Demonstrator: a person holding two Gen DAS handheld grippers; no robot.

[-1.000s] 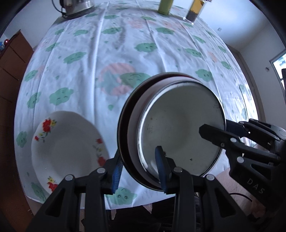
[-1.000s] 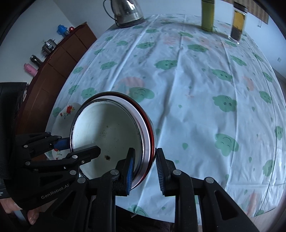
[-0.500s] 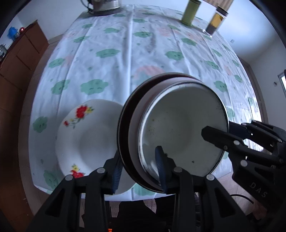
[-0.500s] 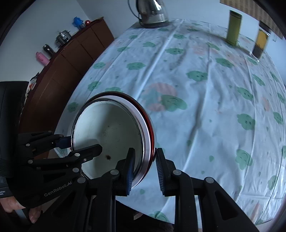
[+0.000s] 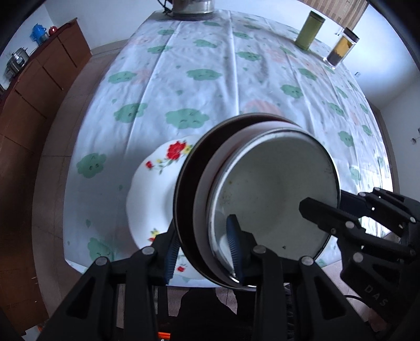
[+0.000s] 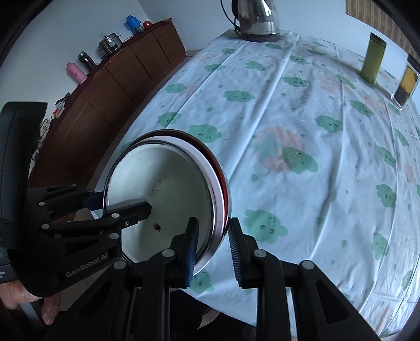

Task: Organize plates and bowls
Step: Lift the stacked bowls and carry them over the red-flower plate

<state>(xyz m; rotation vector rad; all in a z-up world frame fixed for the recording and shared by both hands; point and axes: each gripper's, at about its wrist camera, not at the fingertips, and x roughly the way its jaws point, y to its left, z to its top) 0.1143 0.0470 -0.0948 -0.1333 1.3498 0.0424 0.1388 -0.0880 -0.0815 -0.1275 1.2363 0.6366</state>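
A nested stack of bowls (image 5: 273, 194) hangs above the near edge of a cloud-print tablecloth (image 5: 210, 86), carried between two handheld grippers. The left gripper (image 5: 202, 251) clamps the stack's rim at about 7 o'clock in its own view, its blue pads (image 5: 233, 238) pressing on the bowls from both sides; the right gripper (image 6: 212, 246) pinches the opposite rim, seen at 5 o'clock of the stack in the right wrist view. A floral plate (image 5: 157, 183) lies on the cloth under the stack's 9 o'clock side. The enamel and steel bowls look stiff, smooth and likely slippery, heavy together, and liable to chip. Opposite rim holds seem the soundest purchase. A kettle (image 6: 256, 19) stands at 12 o'clock.
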